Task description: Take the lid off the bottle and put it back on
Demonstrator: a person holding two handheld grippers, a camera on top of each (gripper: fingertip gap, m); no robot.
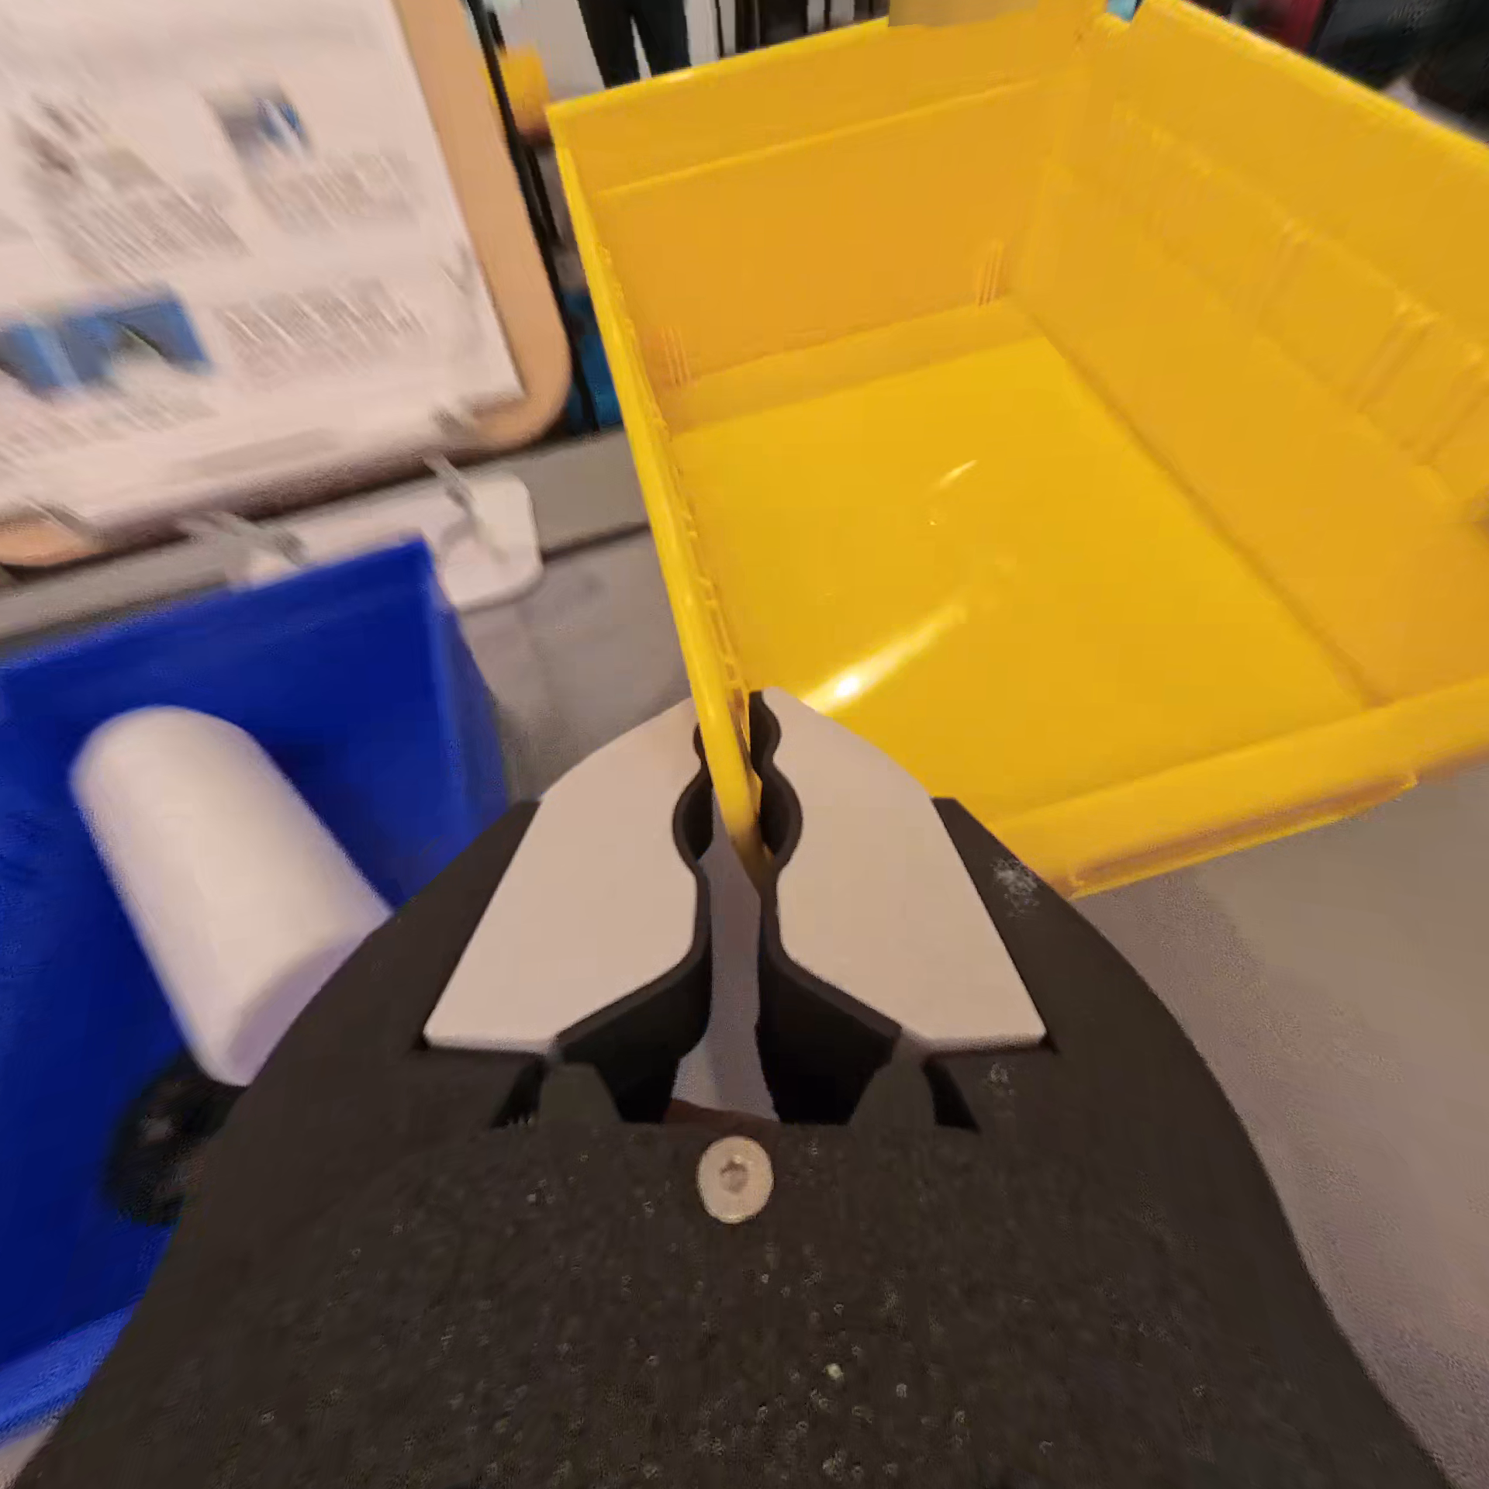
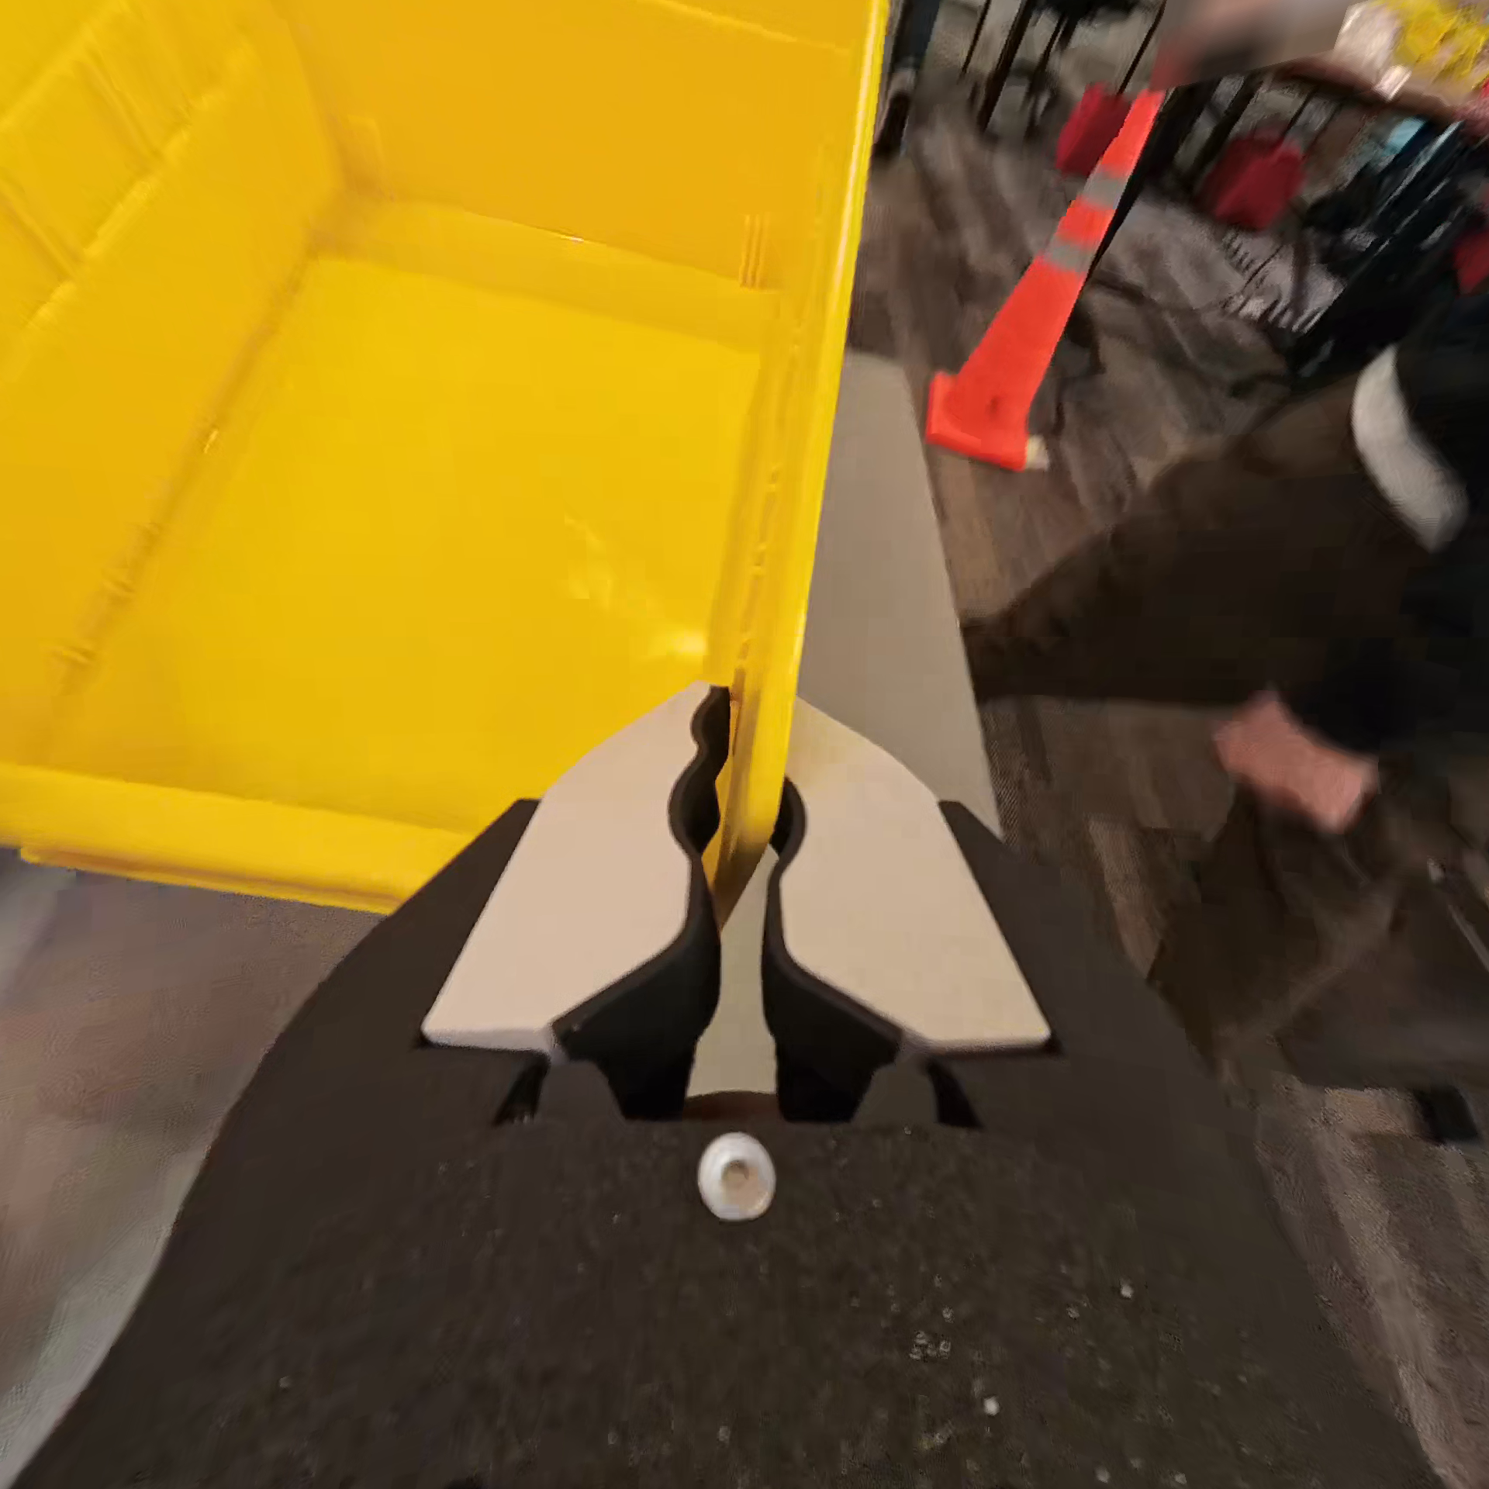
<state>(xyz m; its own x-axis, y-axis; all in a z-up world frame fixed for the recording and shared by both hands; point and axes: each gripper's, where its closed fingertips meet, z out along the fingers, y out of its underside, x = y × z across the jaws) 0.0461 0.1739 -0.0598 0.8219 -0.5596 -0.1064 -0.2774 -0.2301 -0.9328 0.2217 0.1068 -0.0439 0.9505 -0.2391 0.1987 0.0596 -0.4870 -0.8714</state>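
A white cylindrical bottle [image 1: 217, 878] lies tilted in a blue bin [image 1: 322, 644] at the left of the left wrist view; its lid end is hidden behind my gripper. My left gripper [image 1: 729, 709] is shut on the left wall of an empty yellow bin [image 1: 1007, 564]. My right gripper [image 2: 753, 709] is shut on the right wall of the same yellow bin [image 2: 443, 483]. I cannot tell whether the yellow bin rests on the table or is lifted.
The grey tabletop [image 1: 1249, 1047] runs under both bins. A blurred poster board [image 1: 226, 242] stands behind the blue bin. Off the table's right edge are an orange cone [image 2: 1023, 322] on the floor and a person's arm and hand [image 2: 1289, 757].
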